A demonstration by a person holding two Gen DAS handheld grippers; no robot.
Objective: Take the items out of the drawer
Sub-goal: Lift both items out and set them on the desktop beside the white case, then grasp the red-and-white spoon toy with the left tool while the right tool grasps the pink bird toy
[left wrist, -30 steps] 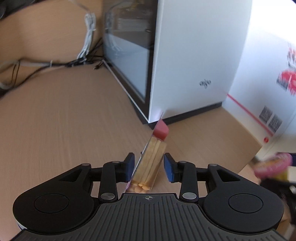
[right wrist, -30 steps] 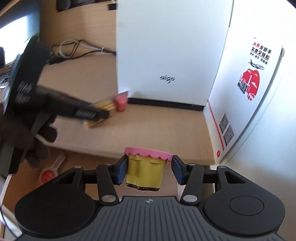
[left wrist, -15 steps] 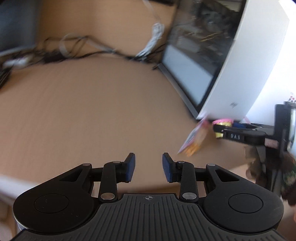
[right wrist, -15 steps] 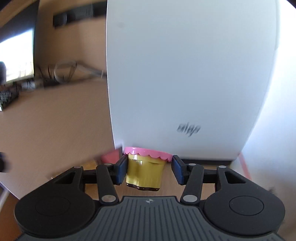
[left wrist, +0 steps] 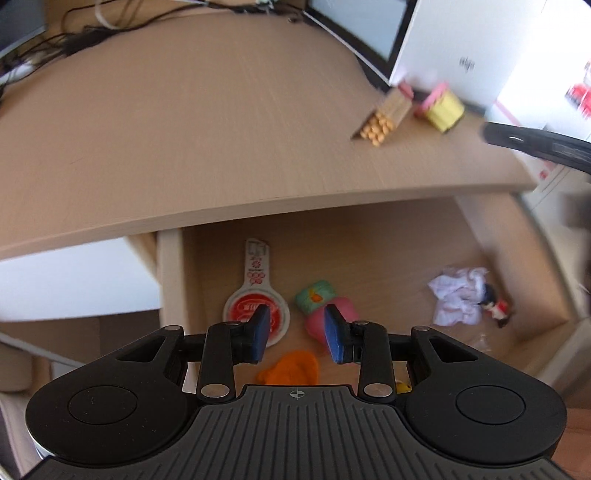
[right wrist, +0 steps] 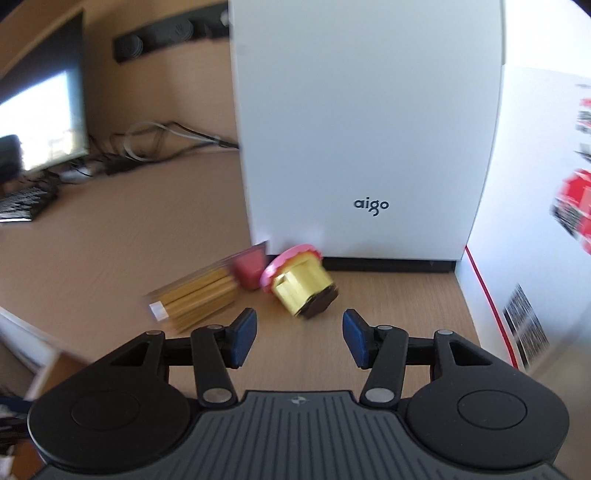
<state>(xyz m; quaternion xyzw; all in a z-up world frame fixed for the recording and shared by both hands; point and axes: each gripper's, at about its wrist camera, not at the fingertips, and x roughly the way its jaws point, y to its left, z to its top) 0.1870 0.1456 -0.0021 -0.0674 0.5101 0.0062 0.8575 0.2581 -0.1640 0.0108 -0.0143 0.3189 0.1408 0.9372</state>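
My left gripper [left wrist: 296,339] hangs open over the open drawer [left wrist: 388,236], with nothing between its fingers. Below it lie a red and white paddle-shaped fan [left wrist: 255,291], a green and pink toy [left wrist: 325,306], an orange piece [left wrist: 293,369], a crumpled white cloth [left wrist: 458,295] and a small figurine [left wrist: 496,304]. On the desk, the clear box of yellow sticks [right wrist: 207,291] with a pink cap and the yellow cup with a pink lid [right wrist: 299,282] lie on their sides by the white computer case [right wrist: 365,129]. My right gripper [right wrist: 300,338] stands open just in front of the cup, empty.
Cables [left wrist: 85,29] and a monitor [right wrist: 40,118] sit at the back of the desk [left wrist: 184,122], with a keyboard [right wrist: 22,201] at the left. A white box with red print [right wrist: 535,221] stands at the right. The desk's front edge overhangs the drawer.
My left gripper let go of the stick box and moved back over the drawer. My right gripper opened and released the yellow cup, which now lies tipped on the desk.
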